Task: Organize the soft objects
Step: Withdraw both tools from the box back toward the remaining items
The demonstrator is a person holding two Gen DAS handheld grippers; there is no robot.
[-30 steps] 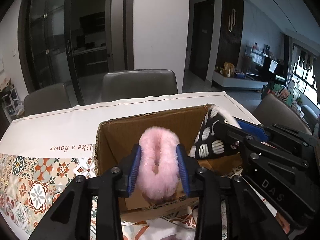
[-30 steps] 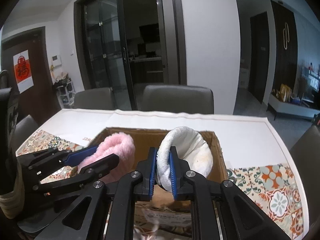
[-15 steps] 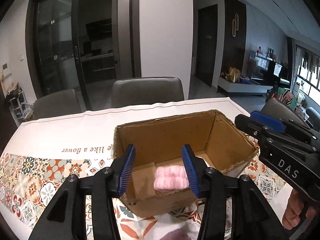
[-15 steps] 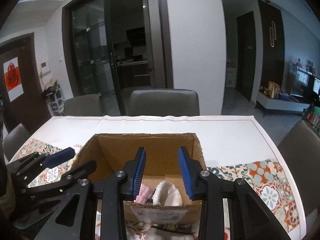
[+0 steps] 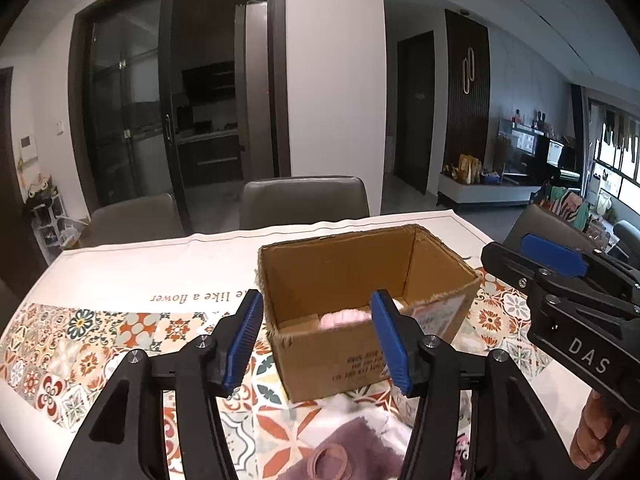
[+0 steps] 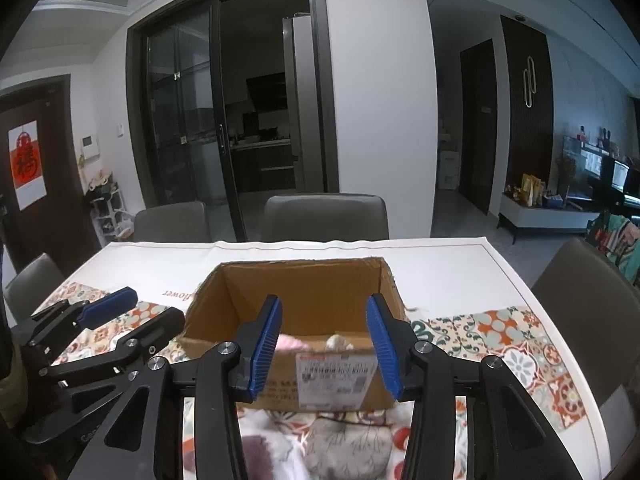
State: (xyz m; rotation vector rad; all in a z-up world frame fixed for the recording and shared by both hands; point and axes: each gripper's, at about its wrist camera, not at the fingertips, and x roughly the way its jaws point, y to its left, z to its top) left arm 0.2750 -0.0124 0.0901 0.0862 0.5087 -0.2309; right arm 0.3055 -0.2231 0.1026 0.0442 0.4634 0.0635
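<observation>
Open-topped cardboard box (image 5: 360, 280) stands on the desk (image 5: 120, 268), which carries a white cloth with a patterned tile border. Left gripper (image 5: 318, 338) is held in front of the box's near wall; its jaws have just been opening and now stand about half apart with nothing between the blue pads (image 5: 242, 338), only the box seen through the gap. Right gripper (image 6: 326, 350) is in the same attitude just to the right of it; its jaws have likewise just been opening, stand partly apart, and grip nothing. Pink fluffy slipper (image 5: 344, 317) lies inside the box on its floor, only its top edge showing over the near wall; in the right wrist view it appears as a pink strip (image 6: 292, 343) at the left of the box interior. White slipper (image 6: 338, 343) lies beside it in the box, to its right, mostly hidden by the wall. Outside the box, on the desk just in front of it, lie further soft items: a mauve plush piece (image 5: 344, 450) with a pink ring on it and a grey-beige soft piece (image 6: 348, 448), both blurred and partly behind the gripper fingers. A person's hand (image 5: 596, 436) holds the right gripper's handle at the lower right of the left wrist view. Grey chairs (image 6: 326, 218) stand at the far side of the desk.
</observation>
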